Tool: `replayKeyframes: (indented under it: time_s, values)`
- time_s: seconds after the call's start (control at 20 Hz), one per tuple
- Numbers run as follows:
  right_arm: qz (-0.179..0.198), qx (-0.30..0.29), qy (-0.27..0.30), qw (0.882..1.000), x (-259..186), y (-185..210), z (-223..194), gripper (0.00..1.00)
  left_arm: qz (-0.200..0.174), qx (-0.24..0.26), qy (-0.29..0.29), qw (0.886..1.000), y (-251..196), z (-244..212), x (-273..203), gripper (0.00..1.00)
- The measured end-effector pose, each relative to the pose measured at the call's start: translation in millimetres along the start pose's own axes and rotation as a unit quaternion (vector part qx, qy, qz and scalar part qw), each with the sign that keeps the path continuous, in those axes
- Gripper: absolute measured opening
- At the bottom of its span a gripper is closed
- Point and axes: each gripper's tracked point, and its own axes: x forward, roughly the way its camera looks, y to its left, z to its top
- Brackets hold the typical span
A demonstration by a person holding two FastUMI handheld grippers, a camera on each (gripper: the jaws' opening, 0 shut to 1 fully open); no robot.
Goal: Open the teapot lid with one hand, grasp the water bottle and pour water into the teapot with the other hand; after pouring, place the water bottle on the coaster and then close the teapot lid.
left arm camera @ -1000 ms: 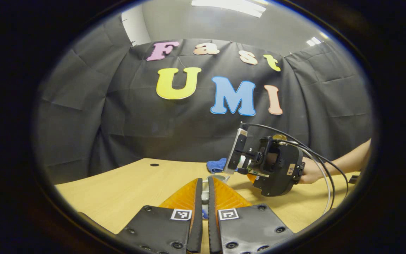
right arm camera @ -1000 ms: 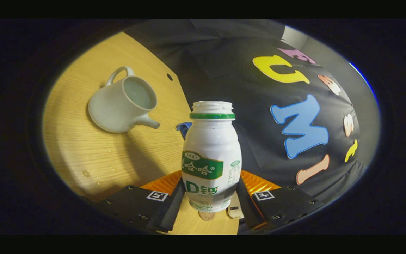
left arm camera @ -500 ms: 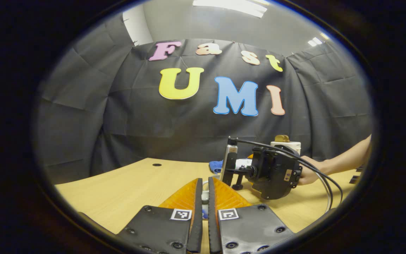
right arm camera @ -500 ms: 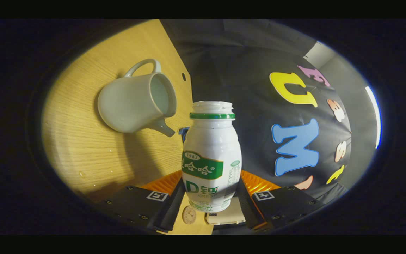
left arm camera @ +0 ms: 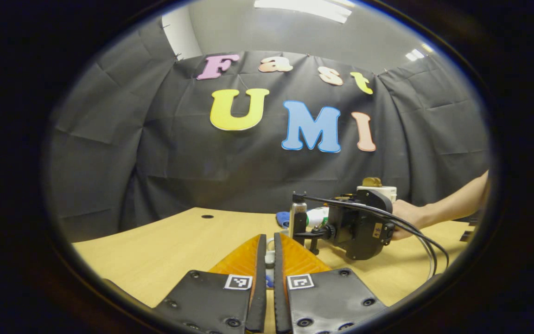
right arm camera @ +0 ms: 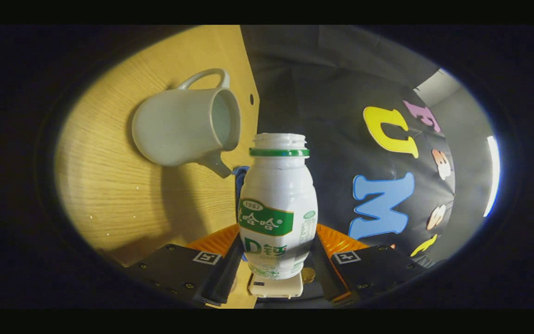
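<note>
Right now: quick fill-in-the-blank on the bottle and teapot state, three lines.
1. The bottle has no ___ on its mouth.
2. It is held upright between the fingers of the ___ tool.
3. The teapot stands on the table with its lid ___.
Missing words: cap; right; off

Teapot, upper left of the right gripper view: smooth glazed ceramic, softly glossy; water bottle, centre: shiny plastic with printed label; table: matt wood grain; wall: creased matt cloth.
</note>
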Motion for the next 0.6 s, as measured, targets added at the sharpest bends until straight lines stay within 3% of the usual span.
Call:
replayKeyframes:
  time_s: [0.2,0.45,0.5,0.6]
  values:
    - [-0.008,-0.021,-0.003,1.000,-0.7,-6.2,1.4,0.73,0.000,-0.004,-0.001,1.000,1.0,-0.1,-0.3,0.17]
    - [-0.024,-0.061,-0.010,0.998,-0.7,-14.3,3.5,0.73,0.003,-0.005,-0.003,1.000,4.0,0.0,-0.8,0.10]
    - [-0.026,-0.066,-0.010,0.997,-0.5,-14.9,3.8,0.73,0.002,-0.006,-0.002,1.000,3.1,-0.5,0.6,0.17]
    - [-0.033,-0.079,-0.014,0.996,0.8,-18.9,5.8,0.73,0.002,-0.006,-0.004,1.000,3.8,1.0,-0.4,0.13]
